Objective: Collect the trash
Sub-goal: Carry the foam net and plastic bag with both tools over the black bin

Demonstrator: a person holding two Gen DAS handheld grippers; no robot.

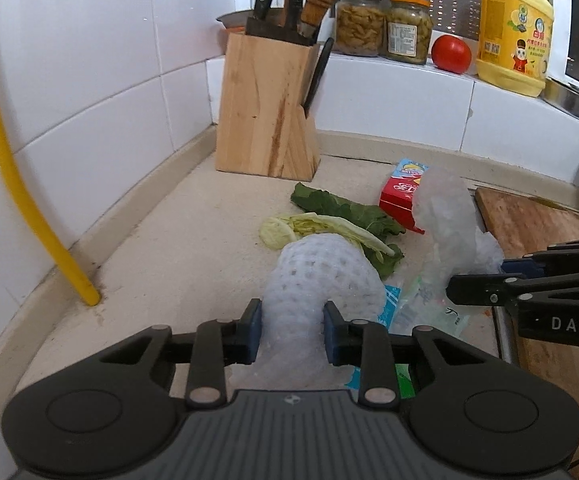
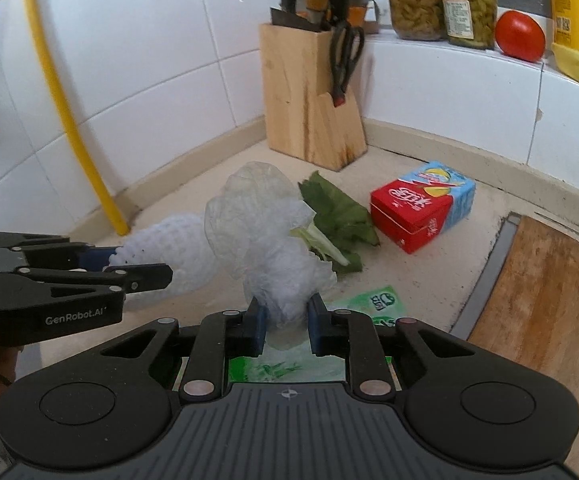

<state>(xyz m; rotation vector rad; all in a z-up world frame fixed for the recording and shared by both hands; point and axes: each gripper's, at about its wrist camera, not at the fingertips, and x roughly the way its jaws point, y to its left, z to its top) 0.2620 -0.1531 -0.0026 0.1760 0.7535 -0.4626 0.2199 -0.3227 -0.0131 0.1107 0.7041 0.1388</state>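
Counter (image 1: 161, 248) ran under both grippers, tiled wall behind. Knife block (image 1: 267, 108) stood far ahead of the left gripper (image 1: 292, 330), at the wall. Cutting board (image 2: 545, 300) lay right of the right gripper (image 2: 286, 322). Yellow pipe (image 1: 9, 168) was off to the left.

Left gripper was clamped narrow on the foam net (image 1: 321, 276), pads pressed into its sides, net arching up ahead of the fingers. Right gripper was clamped narrow on the plastic wrap (image 2: 265, 232), which bunched up above its pads.

Red carton (image 2: 421, 212) lay ahead-right of the right gripper, on the counter. Leaves (image 1: 345, 220) lay just past the net. Green wrapper (image 2: 373, 304) lay flat beside the right gripper's right finger.
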